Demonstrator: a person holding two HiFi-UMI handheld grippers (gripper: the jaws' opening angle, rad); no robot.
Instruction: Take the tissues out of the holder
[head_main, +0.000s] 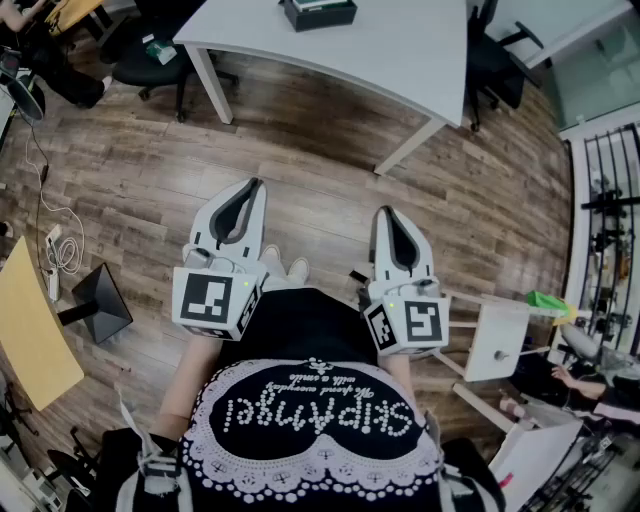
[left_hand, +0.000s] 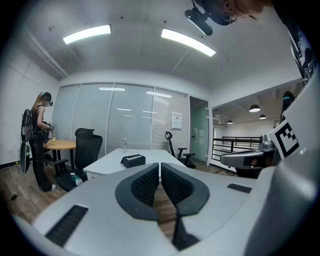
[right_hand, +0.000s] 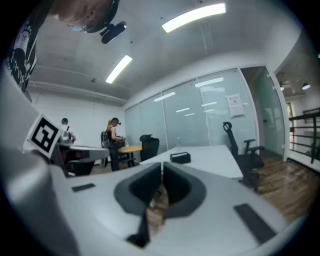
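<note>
The left tool (head_main: 253, 186) is closed and empty, and so is the right tool (head_main: 386, 212). Nothing is done yet: the black rectangular tissue holder (head_main: 318, 12) sits at 12 o'clock on the white tabletop (head_main: 400, 60), well apart from both. The bare wooden floor (head_main: 300, 140) gives open room, but 2 black office chairs (head_main: 150, 62) flank the tabletop's edges.

right gripper (right_hand: 161, 170) jaws together, nothing between; black tissue holder (right_hand: 180, 157) far ahead on white table (right_hand: 216, 161).

The black shirt (head_main: 305, 345) bears upside-down studded lettering, apparently "SkipAngel".
</note>
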